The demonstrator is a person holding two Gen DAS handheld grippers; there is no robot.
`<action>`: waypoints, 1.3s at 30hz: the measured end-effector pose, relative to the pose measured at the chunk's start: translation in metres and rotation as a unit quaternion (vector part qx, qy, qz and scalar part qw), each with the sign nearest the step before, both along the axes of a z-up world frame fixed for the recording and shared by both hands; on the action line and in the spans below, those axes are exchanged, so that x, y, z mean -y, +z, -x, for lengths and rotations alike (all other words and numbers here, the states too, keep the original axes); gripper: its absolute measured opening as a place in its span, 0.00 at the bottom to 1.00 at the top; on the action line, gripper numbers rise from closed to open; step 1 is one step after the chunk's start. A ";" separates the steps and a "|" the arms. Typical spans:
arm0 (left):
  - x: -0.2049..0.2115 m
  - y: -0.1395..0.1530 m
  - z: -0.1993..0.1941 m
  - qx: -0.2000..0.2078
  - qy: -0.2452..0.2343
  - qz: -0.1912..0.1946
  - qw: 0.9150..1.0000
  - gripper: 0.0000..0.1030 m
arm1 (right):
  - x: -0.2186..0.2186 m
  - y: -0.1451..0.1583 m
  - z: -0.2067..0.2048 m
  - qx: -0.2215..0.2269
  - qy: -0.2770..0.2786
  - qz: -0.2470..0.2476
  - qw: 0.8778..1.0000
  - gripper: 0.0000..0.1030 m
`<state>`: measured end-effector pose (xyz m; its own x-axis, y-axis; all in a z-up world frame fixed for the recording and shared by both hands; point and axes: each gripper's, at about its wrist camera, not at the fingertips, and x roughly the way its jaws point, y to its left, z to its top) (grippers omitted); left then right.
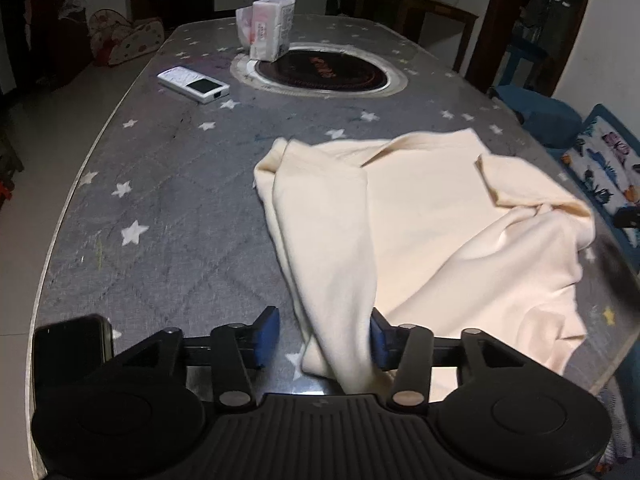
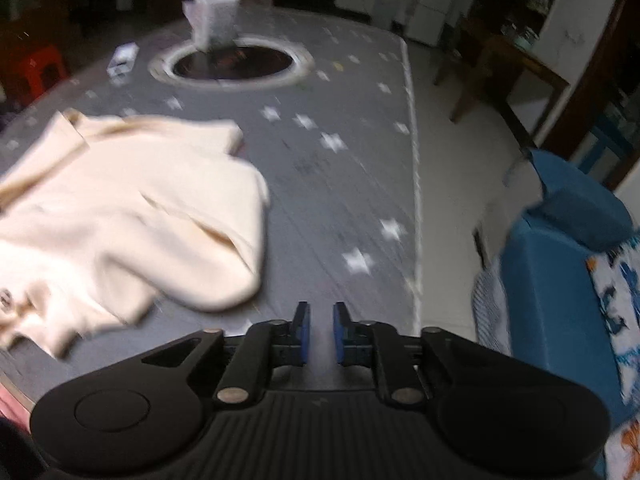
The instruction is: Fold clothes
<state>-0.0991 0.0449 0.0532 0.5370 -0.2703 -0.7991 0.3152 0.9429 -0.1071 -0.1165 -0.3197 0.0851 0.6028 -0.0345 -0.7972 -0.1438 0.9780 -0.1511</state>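
Cream garment (image 1: 432, 216), rumpled, half-folded

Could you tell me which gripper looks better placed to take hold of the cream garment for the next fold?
Left, probably. The left gripper has a fold of the cream garment between its open jaws. The right gripper is over bare table, with the garment off to its left.

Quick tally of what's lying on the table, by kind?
Cream garment: 1
Remote: 1
Tissue pack: 1
Phone: 1
Total: 4
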 end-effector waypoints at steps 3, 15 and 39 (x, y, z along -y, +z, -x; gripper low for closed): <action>0.000 0.010 -0.007 0.010 0.007 0.003 1.000 0.58 | -0.024 0.003 -0.020 0.017 0.041 -0.015 0.999 0.26; 0.021 0.003 -0.062 0.046 0.035 -0.035 0.998 0.66 | -0.104 -0.045 -0.093 -0.011 0.143 -0.019 0.990 0.38; -0.013 0.013 -0.083 0.065 0.086 -0.006 0.994 0.36 | -0.040 -0.018 -0.113 0.044 0.020 0.007 0.999 0.34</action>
